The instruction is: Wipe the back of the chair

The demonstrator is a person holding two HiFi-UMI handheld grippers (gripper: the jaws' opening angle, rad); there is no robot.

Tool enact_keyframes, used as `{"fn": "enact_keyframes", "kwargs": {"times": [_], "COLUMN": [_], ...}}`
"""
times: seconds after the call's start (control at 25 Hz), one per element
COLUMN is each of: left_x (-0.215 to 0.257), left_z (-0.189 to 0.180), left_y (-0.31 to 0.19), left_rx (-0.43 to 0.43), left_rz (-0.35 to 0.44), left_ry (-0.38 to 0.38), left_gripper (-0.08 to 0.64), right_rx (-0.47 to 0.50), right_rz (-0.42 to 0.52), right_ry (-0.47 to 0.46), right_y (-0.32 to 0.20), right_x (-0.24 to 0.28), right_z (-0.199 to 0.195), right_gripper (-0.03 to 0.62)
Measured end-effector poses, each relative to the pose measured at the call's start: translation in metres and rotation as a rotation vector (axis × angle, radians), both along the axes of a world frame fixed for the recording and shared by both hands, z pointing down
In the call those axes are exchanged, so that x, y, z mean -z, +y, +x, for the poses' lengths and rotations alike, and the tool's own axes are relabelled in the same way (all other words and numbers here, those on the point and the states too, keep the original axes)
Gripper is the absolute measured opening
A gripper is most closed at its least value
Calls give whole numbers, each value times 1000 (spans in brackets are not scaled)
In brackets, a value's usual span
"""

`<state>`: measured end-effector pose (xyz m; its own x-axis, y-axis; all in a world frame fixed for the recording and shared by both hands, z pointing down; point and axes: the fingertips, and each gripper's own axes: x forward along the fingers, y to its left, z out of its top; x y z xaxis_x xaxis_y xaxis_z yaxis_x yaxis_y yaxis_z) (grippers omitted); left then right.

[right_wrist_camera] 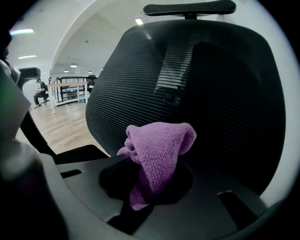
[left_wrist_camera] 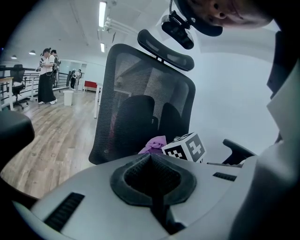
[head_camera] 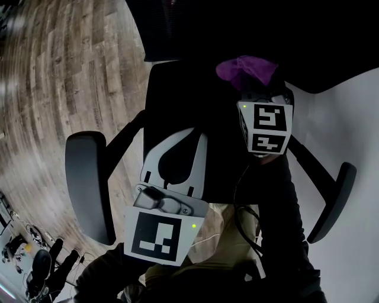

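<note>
The right hand-held gripper [right_wrist_camera: 154, 165] is clamped on a purple cloth [right_wrist_camera: 159, 149]. The cloth bunches up above the jaws, and its lower end is lost in the dark hollow between them. It is held in front of the chair back [right_wrist_camera: 213, 93], low on the mesh; whether it touches the mesh cannot be told from any view.

From the head view the cloth [head_camera: 246, 69] and the marker cube cover these jaws. The chair back above them merges into one black mass, its edge hard to trace.

The left hand-held gripper [left_wrist_camera: 151, 155] has its jaws together with nothing in them. It hangs well short of the chair back [left_wrist_camera: 140, 93], on the person's side. Its own jaws cut off the back's lower edge and half hide the cloth [left_wrist_camera: 154, 144].

The headrest [right_wrist_camera: 190, 8] tops the back, clipped by the frame. Two armrests [head_camera: 86, 183] flank the back, one on each side.
</note>
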<state>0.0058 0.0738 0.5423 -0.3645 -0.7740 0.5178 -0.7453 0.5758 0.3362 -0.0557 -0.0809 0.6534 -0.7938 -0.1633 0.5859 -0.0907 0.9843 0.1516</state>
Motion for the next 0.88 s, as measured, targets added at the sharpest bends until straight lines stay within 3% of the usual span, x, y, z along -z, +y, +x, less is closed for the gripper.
{"fn": "enact_keyframes", "kwargs": {"times": [0.88], "left_x": [4], "left_z": [-16], "left_y": [46], "left_rx": [93], "left_rz": [18], "left_ry": [12], "left_gripper": [0], "right_rx": [161], "right_rz": [-10], "right_ry": [5], "right_y": [77], "right_x": [-1], "right_z": [-50], "right_gripper": [68]}}
